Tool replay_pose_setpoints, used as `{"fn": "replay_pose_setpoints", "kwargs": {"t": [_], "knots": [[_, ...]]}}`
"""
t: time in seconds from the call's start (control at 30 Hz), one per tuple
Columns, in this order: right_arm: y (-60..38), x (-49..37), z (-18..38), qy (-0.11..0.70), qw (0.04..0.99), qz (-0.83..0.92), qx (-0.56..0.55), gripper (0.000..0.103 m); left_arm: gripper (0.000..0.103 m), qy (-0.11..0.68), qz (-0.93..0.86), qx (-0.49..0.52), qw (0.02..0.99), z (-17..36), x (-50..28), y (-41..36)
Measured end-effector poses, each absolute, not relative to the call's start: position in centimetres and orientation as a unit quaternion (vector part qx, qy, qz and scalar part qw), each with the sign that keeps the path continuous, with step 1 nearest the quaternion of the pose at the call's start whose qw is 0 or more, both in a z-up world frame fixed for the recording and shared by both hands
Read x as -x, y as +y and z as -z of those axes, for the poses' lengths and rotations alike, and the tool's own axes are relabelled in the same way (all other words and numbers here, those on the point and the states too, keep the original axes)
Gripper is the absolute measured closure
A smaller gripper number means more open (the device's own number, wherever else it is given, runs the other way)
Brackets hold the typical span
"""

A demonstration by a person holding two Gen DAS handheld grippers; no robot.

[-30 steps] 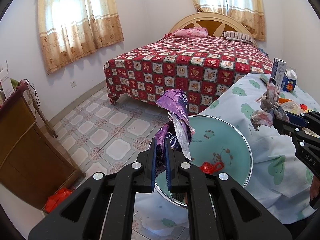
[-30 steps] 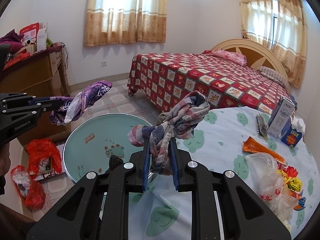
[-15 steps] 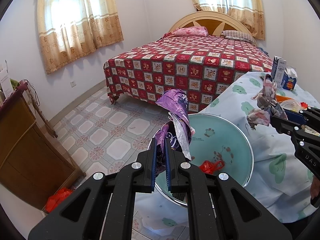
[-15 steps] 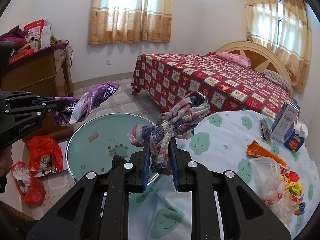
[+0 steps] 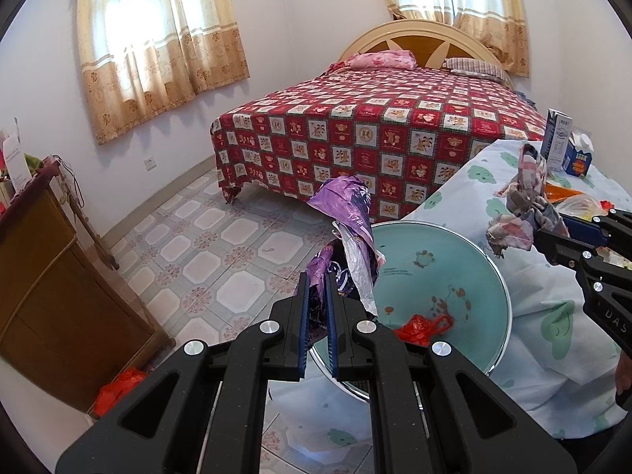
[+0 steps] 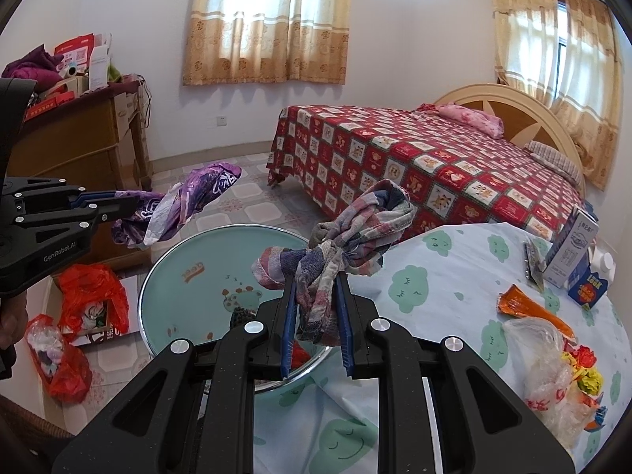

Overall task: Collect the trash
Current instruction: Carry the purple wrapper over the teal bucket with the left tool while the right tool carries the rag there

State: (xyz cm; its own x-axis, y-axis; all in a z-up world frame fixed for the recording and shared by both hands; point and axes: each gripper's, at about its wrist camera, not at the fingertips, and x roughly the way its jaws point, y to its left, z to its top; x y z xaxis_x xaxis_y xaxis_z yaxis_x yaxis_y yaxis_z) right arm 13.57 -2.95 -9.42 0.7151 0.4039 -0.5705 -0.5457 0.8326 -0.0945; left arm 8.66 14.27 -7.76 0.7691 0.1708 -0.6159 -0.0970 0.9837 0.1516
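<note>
In the right wrist view, the left gripper at the left edge clamps a purple wrapper above the round teal basin, while at centre the right gripper pinches a knotted plaid rag.

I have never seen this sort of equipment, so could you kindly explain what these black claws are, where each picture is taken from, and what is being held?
A person holds one hand-operated two-finger gripper in each hand; a camera on each looks along its fingers. In the left view, the left gripper is shut on a purple plastic bag. In the right view, the right gripper is shut on a checked cloth. Below them is a round teal basin beside a table with a cloud-print tablecloth, bearing cartons and wrappers.
</note>
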Motion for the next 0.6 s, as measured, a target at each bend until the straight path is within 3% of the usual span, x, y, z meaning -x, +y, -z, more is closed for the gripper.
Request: {"fn": "replay_pose_setpoints", "kwargs": {"t": [0.6], "knots": [[-2.19, -13.77, 9.64, 0.277, 0.914, -0.267, 0.133, 0.084, 0.095, 0.332, -0.073, -0.054, 0.939, 7.69, -8.61, 14.45]]}}
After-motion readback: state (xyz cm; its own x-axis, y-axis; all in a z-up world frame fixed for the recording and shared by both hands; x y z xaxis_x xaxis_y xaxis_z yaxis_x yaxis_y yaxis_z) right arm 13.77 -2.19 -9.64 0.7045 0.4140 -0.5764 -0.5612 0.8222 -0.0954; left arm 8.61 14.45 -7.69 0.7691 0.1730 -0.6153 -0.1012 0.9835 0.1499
